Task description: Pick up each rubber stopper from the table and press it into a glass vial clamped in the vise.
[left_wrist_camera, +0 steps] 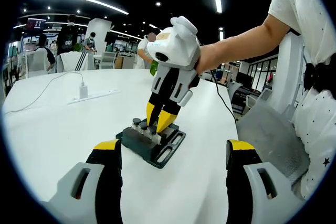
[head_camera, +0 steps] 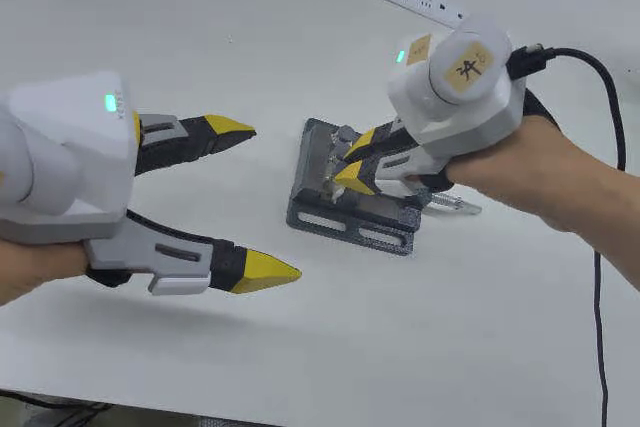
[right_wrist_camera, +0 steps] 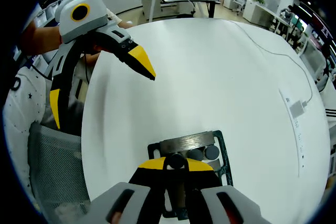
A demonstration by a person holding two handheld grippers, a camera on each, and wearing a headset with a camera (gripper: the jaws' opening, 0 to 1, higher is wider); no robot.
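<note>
One round stopper (right_wrist_camera: 176, 161) (metal vise (right_wrist_camera: 187, 141))

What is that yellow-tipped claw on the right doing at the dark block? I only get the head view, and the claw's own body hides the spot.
Observer: In the right gripper view, the right gripper is closed on a dark rubber stopper at the vise.
Operator: Is that the only one there?
Observer: No. Two more stoppers sit beside it in a row.
Operator: Sitting on what?
Observer: The left gripper view shows small glass vials under them, standing in the vise.
</note>
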